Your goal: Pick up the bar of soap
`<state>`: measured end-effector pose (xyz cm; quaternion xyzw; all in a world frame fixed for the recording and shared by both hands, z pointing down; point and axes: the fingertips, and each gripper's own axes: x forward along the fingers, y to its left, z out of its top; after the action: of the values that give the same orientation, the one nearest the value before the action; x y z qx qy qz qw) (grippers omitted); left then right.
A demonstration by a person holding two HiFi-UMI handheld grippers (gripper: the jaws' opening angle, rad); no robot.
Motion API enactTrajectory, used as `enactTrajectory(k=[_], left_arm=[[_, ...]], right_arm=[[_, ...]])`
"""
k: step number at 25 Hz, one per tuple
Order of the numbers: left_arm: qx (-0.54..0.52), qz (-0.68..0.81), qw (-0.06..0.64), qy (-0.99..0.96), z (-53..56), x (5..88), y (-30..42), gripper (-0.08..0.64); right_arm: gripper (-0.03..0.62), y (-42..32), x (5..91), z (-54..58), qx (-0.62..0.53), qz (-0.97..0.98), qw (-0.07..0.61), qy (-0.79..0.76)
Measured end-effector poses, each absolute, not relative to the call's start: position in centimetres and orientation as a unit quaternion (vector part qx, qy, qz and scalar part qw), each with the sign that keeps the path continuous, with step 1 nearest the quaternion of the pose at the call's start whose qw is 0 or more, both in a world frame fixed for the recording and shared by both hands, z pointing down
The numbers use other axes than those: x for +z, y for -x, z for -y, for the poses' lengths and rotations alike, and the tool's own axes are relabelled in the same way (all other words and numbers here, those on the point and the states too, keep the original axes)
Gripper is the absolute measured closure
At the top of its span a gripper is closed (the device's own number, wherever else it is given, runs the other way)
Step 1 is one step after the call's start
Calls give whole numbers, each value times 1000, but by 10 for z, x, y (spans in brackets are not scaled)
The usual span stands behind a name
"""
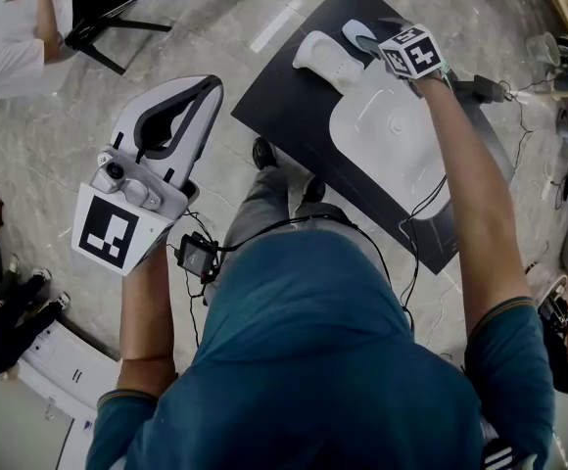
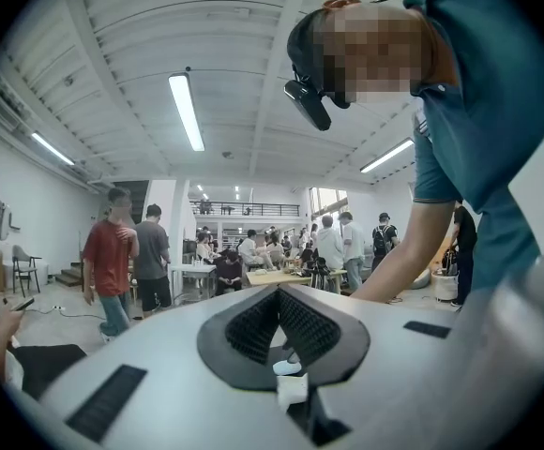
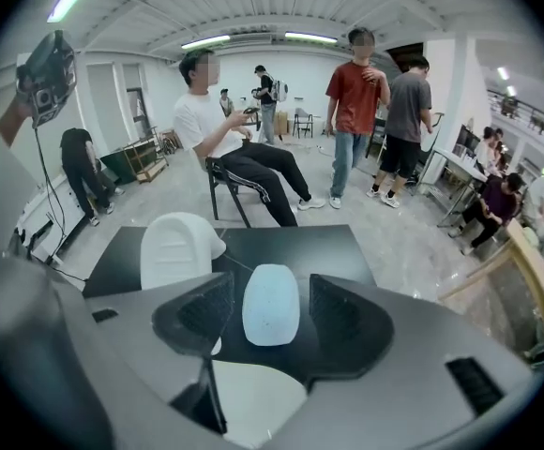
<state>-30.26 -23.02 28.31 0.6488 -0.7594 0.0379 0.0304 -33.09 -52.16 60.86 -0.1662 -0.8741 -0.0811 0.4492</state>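
Note:
A pale blue oval bar of soap lies on a black mat. It sits between the two dark pads of my right gripper, with a gap on each side, so the gripper is open around it. In the head view the soap shows just beyond the right gripper's marker cube, at the far end of the mat. My left gripper is held up over the floor at the left, far from the soap. Its jaws meet at the tips and hold nothing.
A white moulded basin shape lies on the mat, with a white ribbed block beside the soap. A seated person and a chair are just beyond the mat. Several people stand further back. Cables trail along the mat.

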Motion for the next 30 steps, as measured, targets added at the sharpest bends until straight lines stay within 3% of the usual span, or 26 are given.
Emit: enactTrajectory(k=[5, 8, 10, 22, 30], left_arm=[[40, 755, 17, -655, 232, 271, 291, 557], [41, 751, 11, -659, 233, 264, 283, 557], [42, 748, 5, -663, 234, 259, 277, 557], [43, 735, -31, -676, 231, 226, 253, 557], [39, 735, -55, -675, 222, 210, 232, 557]], right_arm=[[346, 332, 548, 518, -82, 907, 385, 148], [510, 330, 500, 508, -78, 930, 331, 141], [562, 326, 464, 500, -81, 944, 291, 133], [577, 261, 276, 417, -58, 984, 103, 136], [578, 193, 198, 354, -75, 984, 47, 155]])
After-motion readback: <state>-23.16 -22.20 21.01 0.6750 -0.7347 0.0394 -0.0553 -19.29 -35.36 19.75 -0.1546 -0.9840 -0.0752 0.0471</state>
